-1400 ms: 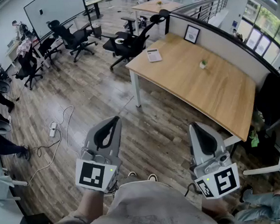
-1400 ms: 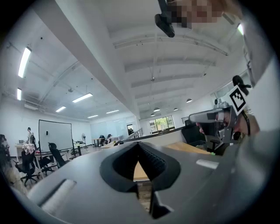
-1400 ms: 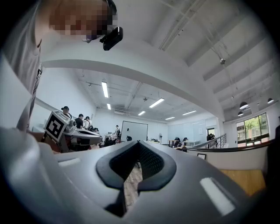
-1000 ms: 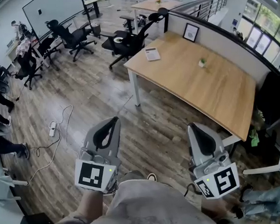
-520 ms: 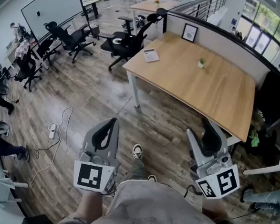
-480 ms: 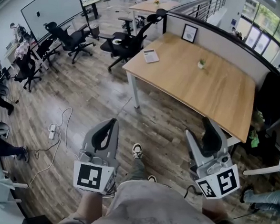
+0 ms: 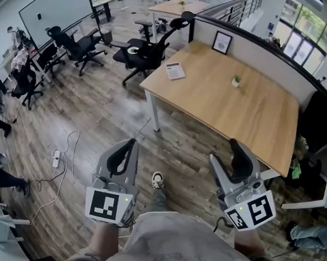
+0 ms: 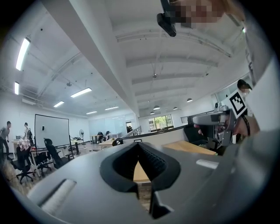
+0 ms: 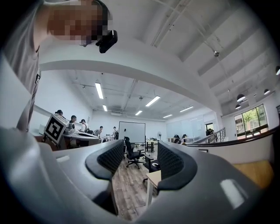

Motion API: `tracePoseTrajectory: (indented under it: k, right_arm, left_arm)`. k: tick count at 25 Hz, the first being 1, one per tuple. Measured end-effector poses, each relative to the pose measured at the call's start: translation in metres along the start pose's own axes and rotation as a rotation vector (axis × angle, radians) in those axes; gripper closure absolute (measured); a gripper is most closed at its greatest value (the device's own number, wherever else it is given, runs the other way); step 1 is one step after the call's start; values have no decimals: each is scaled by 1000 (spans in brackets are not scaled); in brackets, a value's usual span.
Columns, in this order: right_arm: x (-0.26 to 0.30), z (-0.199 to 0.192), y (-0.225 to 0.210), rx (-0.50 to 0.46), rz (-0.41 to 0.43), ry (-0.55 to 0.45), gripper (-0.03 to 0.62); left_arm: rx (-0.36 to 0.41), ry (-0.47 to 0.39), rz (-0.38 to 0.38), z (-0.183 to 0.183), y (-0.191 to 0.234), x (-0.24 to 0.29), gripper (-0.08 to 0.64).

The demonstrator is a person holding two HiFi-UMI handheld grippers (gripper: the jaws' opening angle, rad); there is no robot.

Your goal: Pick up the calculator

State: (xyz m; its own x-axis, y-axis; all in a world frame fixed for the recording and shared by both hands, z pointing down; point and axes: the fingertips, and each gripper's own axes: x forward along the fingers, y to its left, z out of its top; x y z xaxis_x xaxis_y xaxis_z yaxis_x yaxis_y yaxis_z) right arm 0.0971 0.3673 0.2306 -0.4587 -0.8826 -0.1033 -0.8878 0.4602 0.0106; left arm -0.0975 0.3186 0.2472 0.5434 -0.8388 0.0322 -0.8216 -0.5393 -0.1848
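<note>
Office table (image 7: 246, 113) holds one calculator (image 7: 175, 70), one small plant (image 7: 236, 81), one picture frame (image 7: 222, 41).

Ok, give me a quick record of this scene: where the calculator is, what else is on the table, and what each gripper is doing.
calculator: lying flat near the far left corner of the wooden table, untouched
also on table: small potted plant; framed picture at the far edge
left gripper: jaws together, empty, far from the calculator
right gripper: jaws opening, nothing between them, far from the calculator
floor: power strip with cable, at left
task status: calculator not yet reached
</note>
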Motion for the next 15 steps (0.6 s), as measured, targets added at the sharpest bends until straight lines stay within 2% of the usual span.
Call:
tracePoseTrajectory:
  k: [4, 15]
  right_arm:
    - [44, -9, -18, 4, -5, 36, 367]
    - [185, -43, -64, 21, -23, 174, 367]
  left_arm:
    - [-10, 33, -6, -6, 30, 36, 558]
    - [-52, 72, -84, -25, 122, 140, 558]
